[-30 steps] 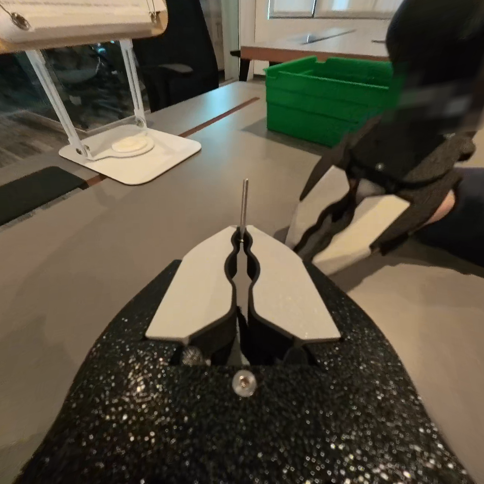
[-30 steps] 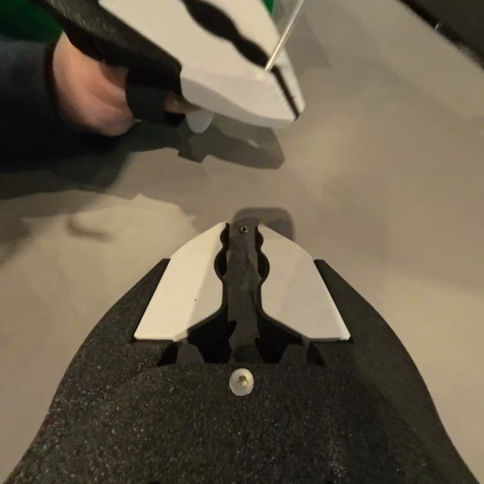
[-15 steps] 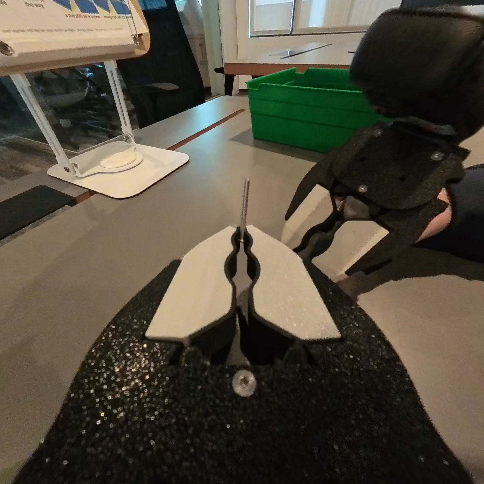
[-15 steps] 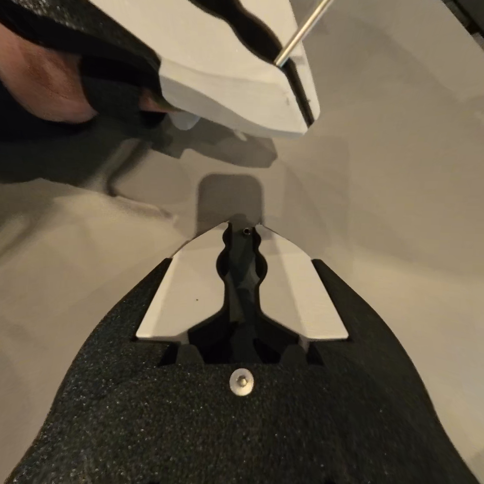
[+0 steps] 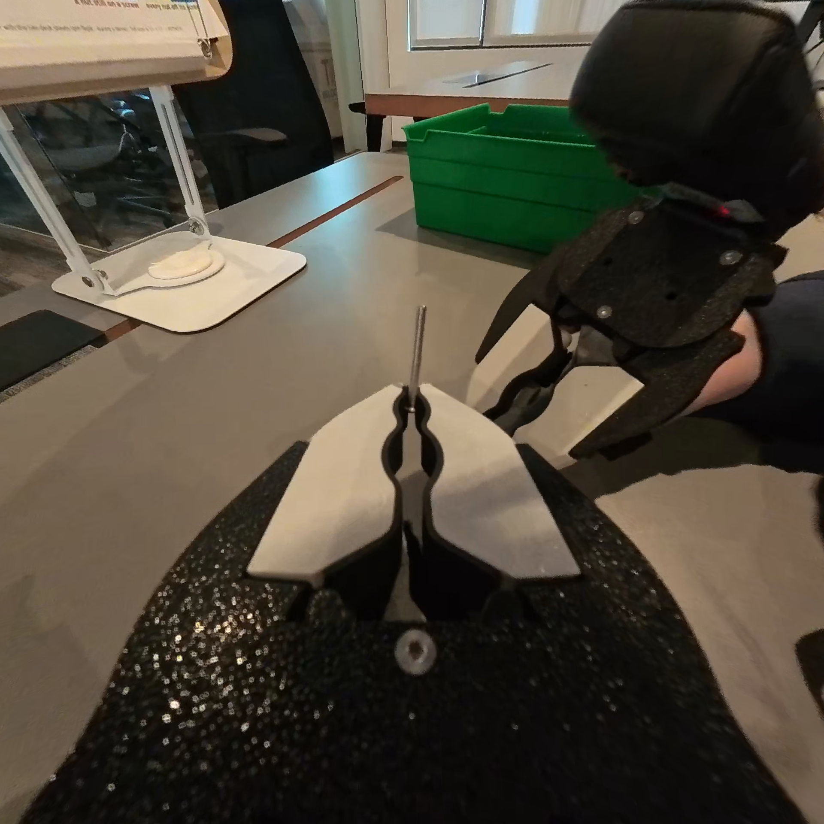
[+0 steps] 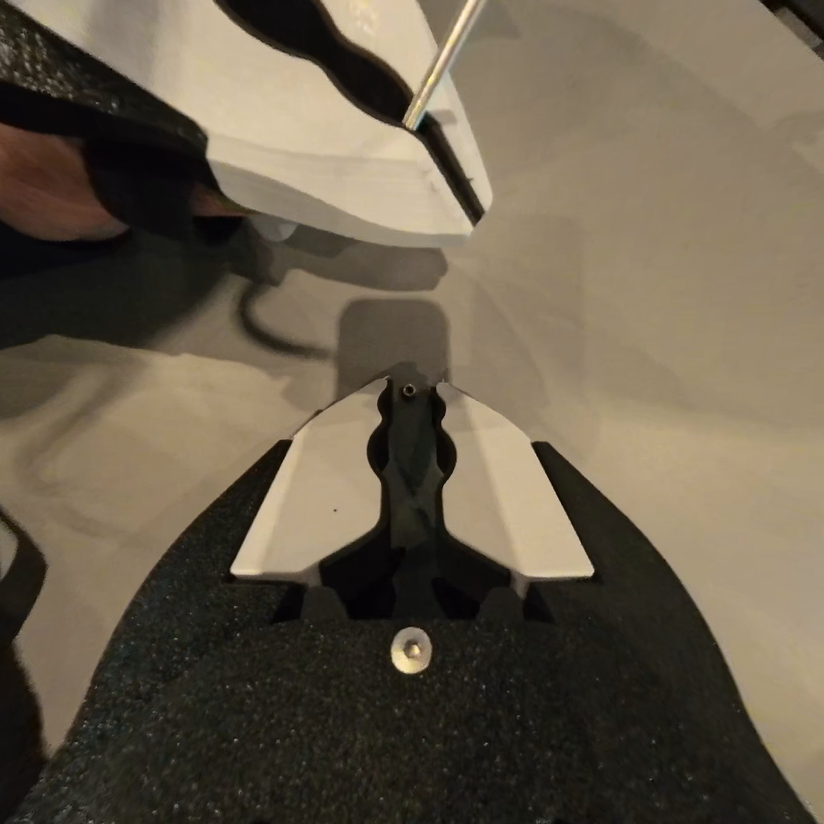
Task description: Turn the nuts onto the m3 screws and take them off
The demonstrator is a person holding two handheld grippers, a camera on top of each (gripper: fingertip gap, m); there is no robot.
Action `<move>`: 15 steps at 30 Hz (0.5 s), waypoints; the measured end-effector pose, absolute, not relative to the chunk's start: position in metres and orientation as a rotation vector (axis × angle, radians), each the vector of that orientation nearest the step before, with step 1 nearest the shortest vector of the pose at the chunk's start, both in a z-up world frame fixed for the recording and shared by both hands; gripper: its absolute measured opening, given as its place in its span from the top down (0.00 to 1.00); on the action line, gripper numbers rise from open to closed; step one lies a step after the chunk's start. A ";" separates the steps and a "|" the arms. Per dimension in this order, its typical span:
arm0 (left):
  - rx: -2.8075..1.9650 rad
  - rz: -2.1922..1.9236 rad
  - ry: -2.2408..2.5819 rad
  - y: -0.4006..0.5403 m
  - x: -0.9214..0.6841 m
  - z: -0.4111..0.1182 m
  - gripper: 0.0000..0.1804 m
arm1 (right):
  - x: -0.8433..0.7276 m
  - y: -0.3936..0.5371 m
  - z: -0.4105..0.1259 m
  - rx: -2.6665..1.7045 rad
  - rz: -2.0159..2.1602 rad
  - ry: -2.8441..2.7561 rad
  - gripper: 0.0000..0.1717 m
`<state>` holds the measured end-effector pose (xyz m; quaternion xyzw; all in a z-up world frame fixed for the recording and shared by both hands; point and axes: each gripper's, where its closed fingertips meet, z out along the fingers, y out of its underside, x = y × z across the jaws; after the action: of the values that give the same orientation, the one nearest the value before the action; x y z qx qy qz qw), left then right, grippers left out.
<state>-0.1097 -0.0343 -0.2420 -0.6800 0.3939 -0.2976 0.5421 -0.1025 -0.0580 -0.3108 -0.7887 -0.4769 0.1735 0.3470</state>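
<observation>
My left gripper (image 5: 412, 392) is shut on a long thin silver screw (image 5: 418, 348). The screw's shaft sticks out past the fingertips, well above the grey table (image 5: 223, 401). My right gripper (image 6: 411, 383) is shut on a dark grey faceted tool (image 6: 412, 468) with a small silver nut (image 6: 408, 391) set in its tip. In the left wrist view the right gripper (image 5: 499, 412) sits just right of my left fingers, pointing down and left. In the right wrist view the left gripper (image 6: 414, 120) and its screw (image 6: 446, 58) hang above and ahead of the nut, apart from it.
A stack of green bins (image 5: 504, 178) stands at the back right of the table. A white stand (image 5: 178, 285) with a paper sheet on top stands at the back left. A person's hands hold both grippers.
The two grippers have come closer together: the left gripper and screw loom larger in the right wrist view. Both grasps are unchanged.
</observation>
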 end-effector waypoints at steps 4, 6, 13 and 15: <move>-1.619 -0.709 0.942 -0.035 -0.109 -0.243 0.99 | -0.102 -0.057 -0.311 -2.062 0.475 -1.211 0.92; -1.620 -0.706 0.947 -0.035 -0.109 -0.243 0.99 | -0.101 -0.056 -0.311 -2.064 0.471 -1.203 0.94; -1.623 -0.701 0.961 -0.036 -0.108 -0.245 0.99 | -0.101 -0.058 -0.311 -2.065 0.477 -1.214 0.92; -1.625 -0.703 0.963 -0.036 -0.107 -0.245 0.99 | -0.101 -0.058 -0.311 -2.060 0.465 -1.216 0.92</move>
<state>-0.1075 -0.0360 -0.2451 -0.6819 0.4041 -0.2948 0.5337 -0.1007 -0.0576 -0.3108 -0.7934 -0.4685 0.1791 0.3450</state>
